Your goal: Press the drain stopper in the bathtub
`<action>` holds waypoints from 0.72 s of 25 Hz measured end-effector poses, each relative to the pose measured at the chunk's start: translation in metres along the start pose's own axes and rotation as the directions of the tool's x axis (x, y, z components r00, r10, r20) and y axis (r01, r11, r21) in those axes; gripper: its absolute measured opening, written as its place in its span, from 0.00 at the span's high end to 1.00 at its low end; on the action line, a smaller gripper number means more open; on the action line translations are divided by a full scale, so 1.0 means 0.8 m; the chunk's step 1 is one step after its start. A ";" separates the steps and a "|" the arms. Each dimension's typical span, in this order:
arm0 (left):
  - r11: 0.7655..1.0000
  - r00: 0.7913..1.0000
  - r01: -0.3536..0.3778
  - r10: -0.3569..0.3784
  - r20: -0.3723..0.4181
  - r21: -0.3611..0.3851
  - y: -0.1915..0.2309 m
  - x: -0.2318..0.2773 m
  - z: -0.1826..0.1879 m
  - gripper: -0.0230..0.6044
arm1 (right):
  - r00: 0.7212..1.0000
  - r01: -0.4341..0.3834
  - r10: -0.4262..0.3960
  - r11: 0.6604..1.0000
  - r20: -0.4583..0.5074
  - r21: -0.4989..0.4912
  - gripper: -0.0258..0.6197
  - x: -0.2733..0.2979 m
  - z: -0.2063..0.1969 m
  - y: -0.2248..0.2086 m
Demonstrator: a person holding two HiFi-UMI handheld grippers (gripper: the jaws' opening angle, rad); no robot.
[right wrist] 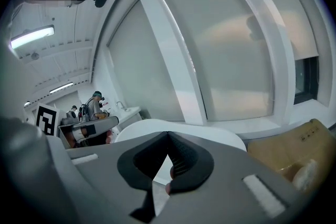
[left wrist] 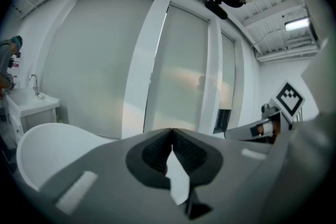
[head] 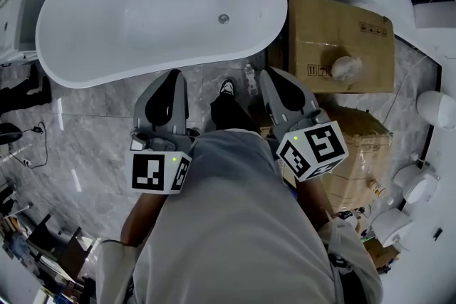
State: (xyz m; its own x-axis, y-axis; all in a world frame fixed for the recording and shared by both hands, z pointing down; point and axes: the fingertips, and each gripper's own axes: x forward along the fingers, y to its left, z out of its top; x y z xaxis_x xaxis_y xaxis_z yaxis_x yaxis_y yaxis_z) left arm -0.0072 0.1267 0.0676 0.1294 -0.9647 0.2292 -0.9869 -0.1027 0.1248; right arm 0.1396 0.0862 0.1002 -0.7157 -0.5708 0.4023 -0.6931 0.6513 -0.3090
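The white oval bathtub (head: 85, 60) fills the top of the head view, and its small round metal drain stopper (head: 224, 18) sits in the basin floor right of centre. My left gripper (head: 175, 75) and right gripper (head: 270, 73) are held side by side close to my body, short of the tub's near rim and above the marble floor. Both are shut with nothing between the jaws. In the left gripper view the shut gripper (left wrist: 171, 131) points over the tub's end (left wrist: 47, 147). In the right gripper view the shut gripper (right wrist: 168, 134) faces the tub rim (right wrist: 215, 134). Neither gripper view shows the stopper.
A cardboard box (head: 342, 39) with a wrapped bundle on top stands right of the tub, and another box (head: 363, 146) is nearer. A small bottle (head: 249, 78) stands on the floor by my shoe (head: 226, 87). White fixtures (head: 434, 110) line the right edge, and a vanity (head: 14, 11) the left.
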 end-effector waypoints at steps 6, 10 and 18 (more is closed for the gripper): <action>0.999 0.999 -0.046 0.046 0.002 0.009 0.000 0.039 0.011 0.96 | 0.999 -0.042 0.042 0.999 0.000 -0.011 0.97 0.032 0.019 -0.036; 0.997 0.997 -0.077 0.077 -0.006 0.001 0.012 0.055 0.008 0.96 | 0.998 -0.053 0.052 0.998 -0.018 -0.023 0.97 0.060 0.020 -0.053; 0.996 0.995 -0.093 0.092 -0.041 -0.013 0.038 0.079 -0.016 0.96 | 0.996 -0.060 0.057 0.997 -0.073 -0.043 0.97 0.111 0.005 -0.065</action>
State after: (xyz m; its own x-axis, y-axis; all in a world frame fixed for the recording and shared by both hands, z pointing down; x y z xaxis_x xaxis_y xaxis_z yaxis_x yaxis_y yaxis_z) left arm -0.0280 0.0660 0.0984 0.0420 -0.9592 0.2796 -0.9933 -0.0099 0.1151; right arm 0.1120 -0.0006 0.1489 -0.7460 -0.4949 0.4456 -0.6443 0.7055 -0.2950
